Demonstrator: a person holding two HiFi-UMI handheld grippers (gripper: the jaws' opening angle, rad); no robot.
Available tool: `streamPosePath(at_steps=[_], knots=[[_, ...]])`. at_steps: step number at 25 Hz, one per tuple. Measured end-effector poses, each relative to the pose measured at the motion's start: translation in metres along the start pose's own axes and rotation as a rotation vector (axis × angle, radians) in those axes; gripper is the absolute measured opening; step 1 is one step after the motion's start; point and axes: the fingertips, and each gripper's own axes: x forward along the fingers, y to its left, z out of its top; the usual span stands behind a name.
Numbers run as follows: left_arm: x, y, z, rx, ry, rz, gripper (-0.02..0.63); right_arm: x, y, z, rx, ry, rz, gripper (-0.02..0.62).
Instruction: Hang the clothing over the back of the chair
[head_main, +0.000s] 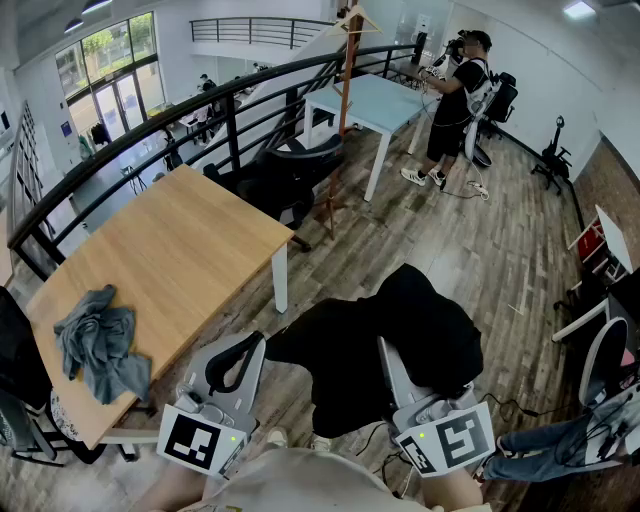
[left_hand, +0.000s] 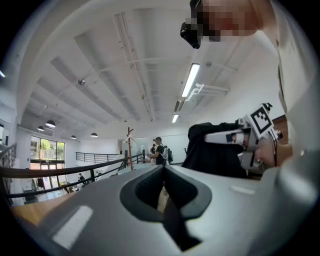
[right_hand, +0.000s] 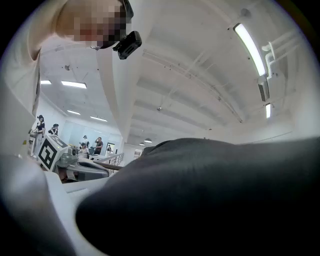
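On the far left, a crumpled grey cloth (head_main: 98, 340) lies near the corner of the wooden worktop (head_main: 190, 240). Neither gripper touches it, so it appears to play no part in this step.

Just right of the worktop's near edge, the left gripper (head_main: 248, 347) is held level in front of the person. Its own view shows the jaws brought together at the tips with nothing between them; only the floor shows through the hollow behind them. It seems to be kept idle and clear, free to catch a loose edge of the cloth when the garment has to be spread.

Beyond the worktop's far corner stands a black office chair (head_main: 295, 165), well away from both grippers.

Right of centre, the black garment (head_main: 390, 330) hangs in the air above the wooden floor, bunched and drooping to the left from a single hold. The right gripper (head_main: 385, 352) has its jaws narrowed on the fabric, and dark cloth fills nearly all of its own view. Holding it high and level probably keeps the hem off the floor while it is carried.

At the right edge is another chair (head_main: 600, 355) with a pale frame. Which chair is meant cannot be told, and the garment is on neither back, so the hanging is not yet done.
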Motion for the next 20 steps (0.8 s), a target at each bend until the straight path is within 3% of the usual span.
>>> streamPosePath(at_steps=[7,20], knots=[[0.005,-0.009,-0.018,-0.021,0.060,0.032,0.002,0.001,-0.011,-0.004,-0.006,0.006,0.001,0.071],[0.024,-0.018,-0.019,-0.022,0.071,0.033,0.002,0.006,-0.021,-0.012,-0.027,-0.004,-0.010,0.078]])
